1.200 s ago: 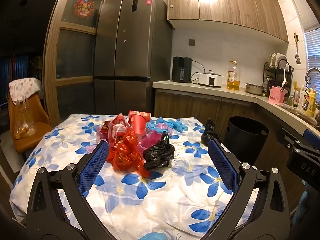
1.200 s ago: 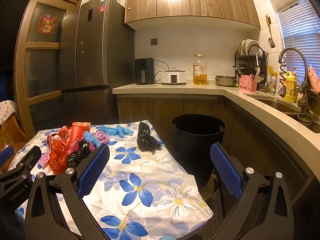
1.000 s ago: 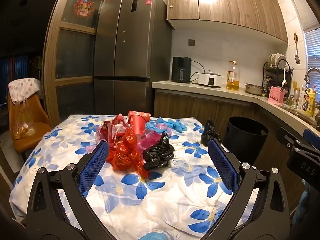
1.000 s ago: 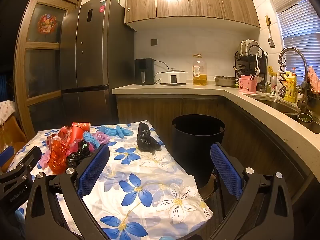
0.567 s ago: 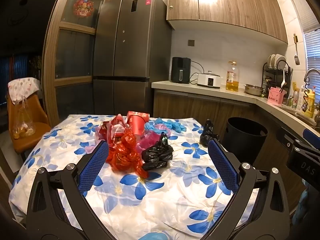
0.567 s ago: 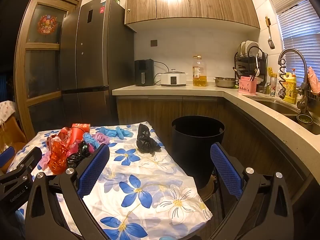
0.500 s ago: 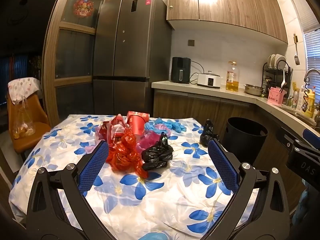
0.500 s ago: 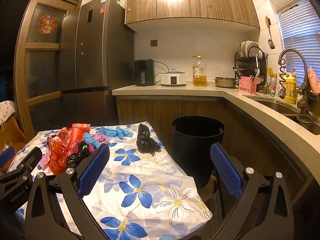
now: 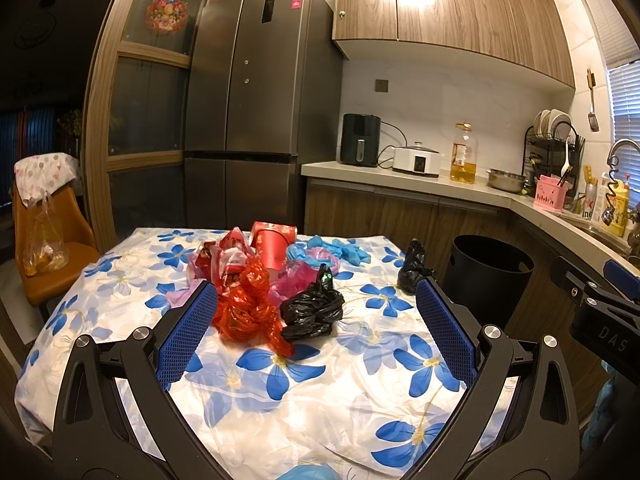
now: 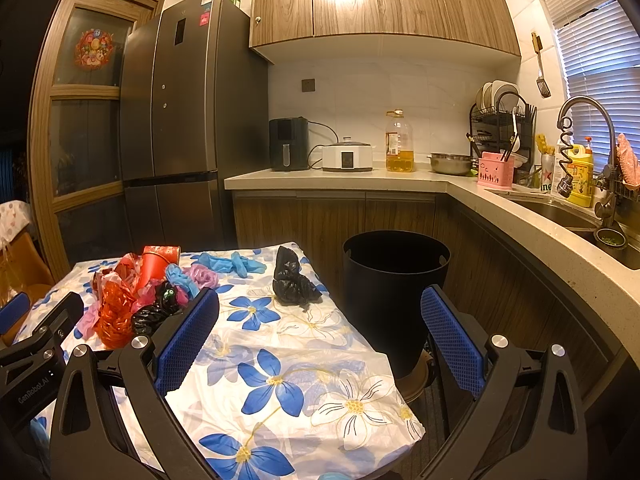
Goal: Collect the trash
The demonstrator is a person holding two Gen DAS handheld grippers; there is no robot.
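Almost nothing has changed over the last second: the pile has only drifted a hair in my left view, so I am still holding off short of the table [image 9: 120,304], and the collecting has not yet begun. My left tongs [image 9: 316,312] gape wide and empty, framing the crumpled red bag [image 9: 248,308] and the knotted black bag [image 9: 312,312] that lie touching at my twelve o'clock. Behind them, toward one o'clock, sit the red cup [image 9: 274,246] and the blue gloves [image 9: 340,250]. My right tongs [image 10: 320,320] are equally wide with nothing between the pads. A second black bag [image 10: 294,280] lies alone near the table edge at eleven o'clock in that view, and the black bin [image 10: 396,280] stands on the floor just past the edge at about one o'clock, its mouth open. I judge the lone bag the easiest first pick, since it lies nearest the bin.
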